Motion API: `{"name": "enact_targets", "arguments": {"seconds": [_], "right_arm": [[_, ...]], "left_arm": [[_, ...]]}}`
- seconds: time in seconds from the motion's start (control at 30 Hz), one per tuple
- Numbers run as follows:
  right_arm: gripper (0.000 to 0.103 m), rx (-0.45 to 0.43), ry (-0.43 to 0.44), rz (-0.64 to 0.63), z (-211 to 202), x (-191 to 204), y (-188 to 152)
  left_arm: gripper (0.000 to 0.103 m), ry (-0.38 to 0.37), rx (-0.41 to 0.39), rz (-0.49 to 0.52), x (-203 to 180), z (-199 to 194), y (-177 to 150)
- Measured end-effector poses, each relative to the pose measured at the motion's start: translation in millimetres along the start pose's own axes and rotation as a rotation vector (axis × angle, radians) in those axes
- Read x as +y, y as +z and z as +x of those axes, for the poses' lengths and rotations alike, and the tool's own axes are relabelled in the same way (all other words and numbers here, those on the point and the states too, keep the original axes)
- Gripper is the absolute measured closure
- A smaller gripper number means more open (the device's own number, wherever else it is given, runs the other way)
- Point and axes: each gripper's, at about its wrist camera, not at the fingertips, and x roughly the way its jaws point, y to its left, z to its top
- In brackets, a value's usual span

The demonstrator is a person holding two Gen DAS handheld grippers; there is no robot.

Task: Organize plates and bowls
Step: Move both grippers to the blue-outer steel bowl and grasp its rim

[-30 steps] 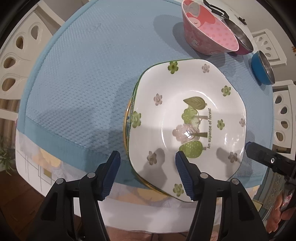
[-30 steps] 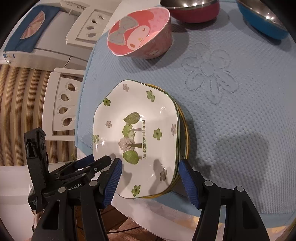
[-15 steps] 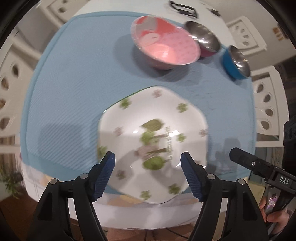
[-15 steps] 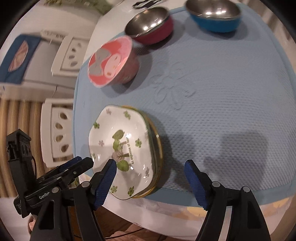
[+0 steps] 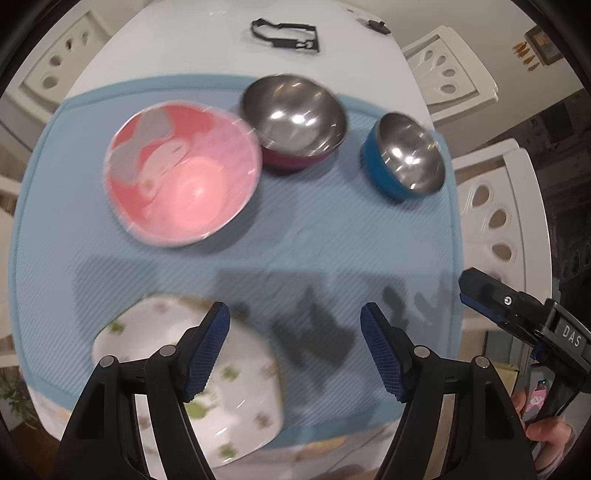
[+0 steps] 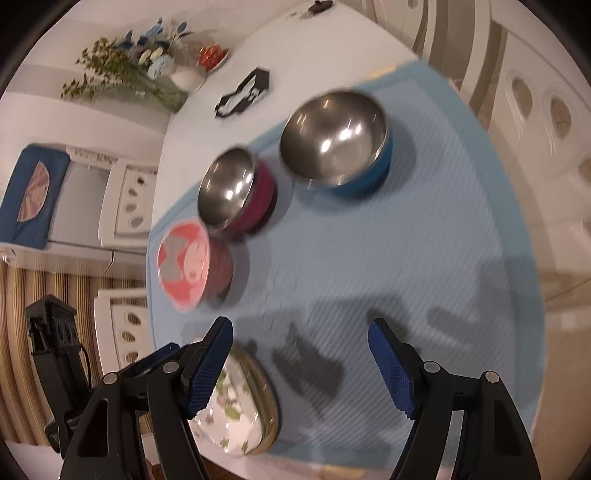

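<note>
A stack of white flowered plates (image 5: 236,384) lies on the blue mat (image 5: 332,236) at its near left edge; it also shows in the right wrist view (image 6: 236,406). Farther back stand a pink cartoon bowl (image 5: 181,177), a steel bowl with a magenta outside (image 5: 295,114) and a steel bowl with a blue outside (image 5: 406,155). The same bowls show in the right wrist view: pink (image 6: 184,266), magenta (image 6: 236,188), blue (image 6: 340,140). My left gripper (image 5: 295,347) is open and empty above the mat, beside the plates. My right gripper (image 6: 301,365) is open and empty.
The mat lies on a round white table (image 5: 221,44). A black clip-like object (image 5: 288,35) lies at the back of the table. White chairs (image 5: 491,206) stand around it. A vase of flowers (image 6: 147,74) and a small red dish (image 6: 212,55) are at the table's far edge.
Both grippers have lifted and pulled back from the plate stack and tilted toward the bowls. The plates have slid to the lower left of both views. The jaws have stayed open.
</note>
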Motion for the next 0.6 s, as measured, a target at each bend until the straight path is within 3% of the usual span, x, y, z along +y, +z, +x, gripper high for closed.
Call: {"name": "enact_targets", "arguments": {"seconds": [0.27,0.5,0.6], "right_arm": [[0.029,-0.035,-0.018,-0.029,9,-36,79],[0.03,-0.055,0.05,0.009,30,-71,130],[0.039,-0.037,0.034,-0.016,44,-78,149]], "left_arm": [[0.031,-0.053,-0.028,-0.059,-59,41,53],[0.033,-0.044,-0.059,-0.116,-83,78,94],[0.038,-0.013,-0.064,-0.128,-86,94,103]]}}
